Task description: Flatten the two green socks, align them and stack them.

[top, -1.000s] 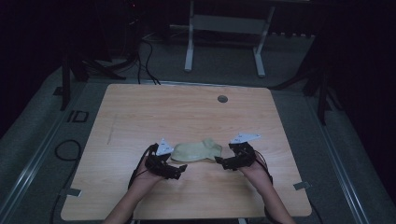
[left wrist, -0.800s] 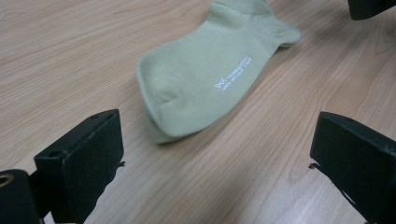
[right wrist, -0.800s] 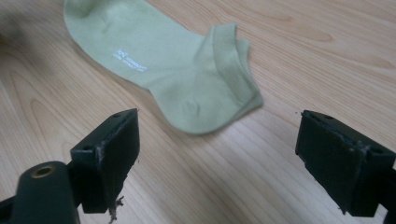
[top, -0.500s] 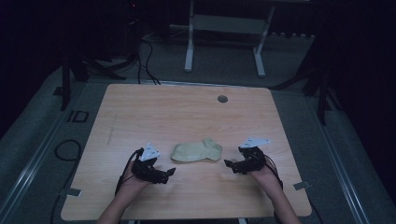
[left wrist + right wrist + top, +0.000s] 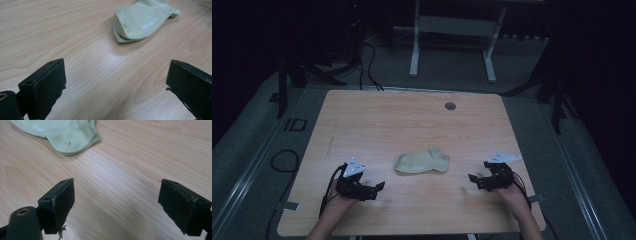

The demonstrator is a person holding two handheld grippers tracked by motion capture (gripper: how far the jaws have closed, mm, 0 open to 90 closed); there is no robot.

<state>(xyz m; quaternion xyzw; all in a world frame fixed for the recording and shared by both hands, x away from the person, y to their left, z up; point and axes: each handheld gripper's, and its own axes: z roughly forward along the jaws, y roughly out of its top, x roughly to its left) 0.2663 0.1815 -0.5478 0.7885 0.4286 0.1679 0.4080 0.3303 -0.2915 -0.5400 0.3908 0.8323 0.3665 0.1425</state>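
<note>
A pale green sock lies folded flat near the middle of the wooden table. My left gripper rests low on the table to the sock's left and nearer the front edge, open with nothing between its jaws. Its own view has the sock ahead at the upper right, with small white lettering on it. My right gripper sits to the sock's right, also open and holding nothing. From the right gripper view the sock lies ahead at the upper left.
A small dark round grommet sits in the table top near the far edge. Beyond the table stand a white frame and dark stands, with cables on the grey floor.
Both grippers have let go of the sock and drawn back from it, outward and toward the front edge. The sock now lies alone on the table.
</note>
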